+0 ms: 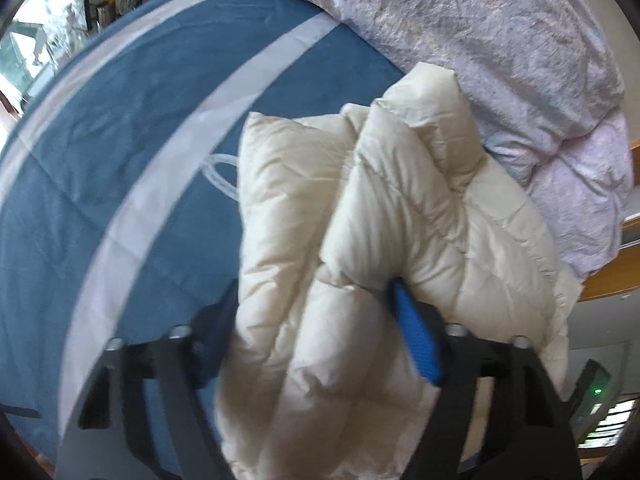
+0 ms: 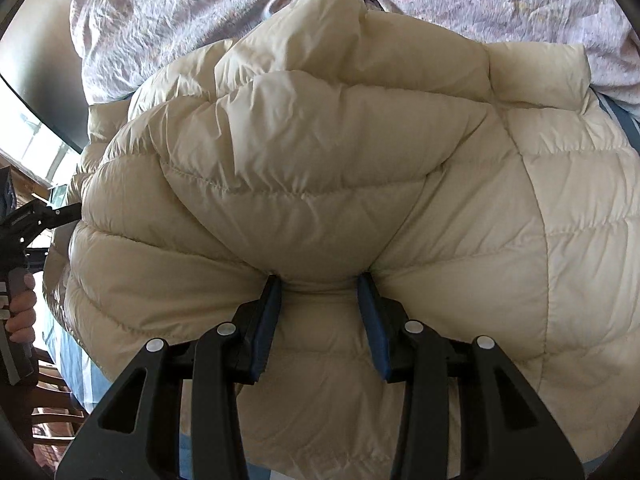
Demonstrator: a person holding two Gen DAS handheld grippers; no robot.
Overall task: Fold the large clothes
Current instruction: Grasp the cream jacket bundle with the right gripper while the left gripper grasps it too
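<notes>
The cream puffer jacket point(image 2: 320, 168) lies bunched on the blue striped bedsheet point(image 1: 120, 140), near a lilac quilt point(image 1: 480, 40). The right gripper point(image 2: 320, 292) pinches a padded fold. The left gripper point(image 1: 316, 312) straddles another, its grip uncertain. Both should hold firmly, keeping edges aligned.

Crumpled duvet point(image 1: 500, 64) walls off the far side; blue sheet point(image 1: 120, 152) lies open.
</notes>
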